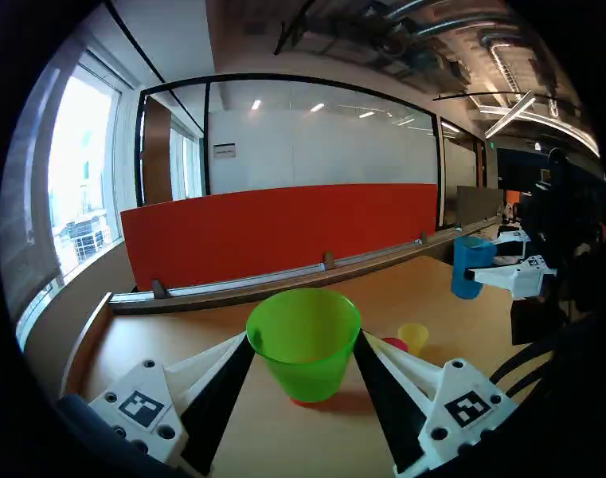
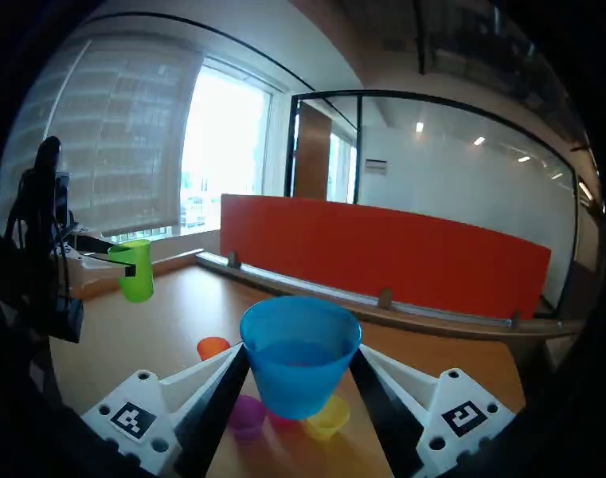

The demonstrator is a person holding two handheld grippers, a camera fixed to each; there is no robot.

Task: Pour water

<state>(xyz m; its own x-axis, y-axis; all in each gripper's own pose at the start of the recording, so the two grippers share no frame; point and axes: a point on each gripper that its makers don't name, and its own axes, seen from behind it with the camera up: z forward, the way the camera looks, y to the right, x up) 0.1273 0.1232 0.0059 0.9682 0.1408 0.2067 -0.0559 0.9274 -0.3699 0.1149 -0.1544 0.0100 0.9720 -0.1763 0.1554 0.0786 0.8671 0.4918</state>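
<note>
Centrally, low in the left gripper view, the green cup (image 1: 304, 354) is clamped between both fingers of the left gripper (image 1: 303, 338); at the right edge the blue cup (image 1: 470, 267) is seen. In the right gripper view, lower centre, that cup (water inside) is pinched between the fingers of the right gripper (image 2: 300, 350).

Both views look low across the desk (image 1: 183, 338) toward the red partition (image 1: 287, 231).
</note>
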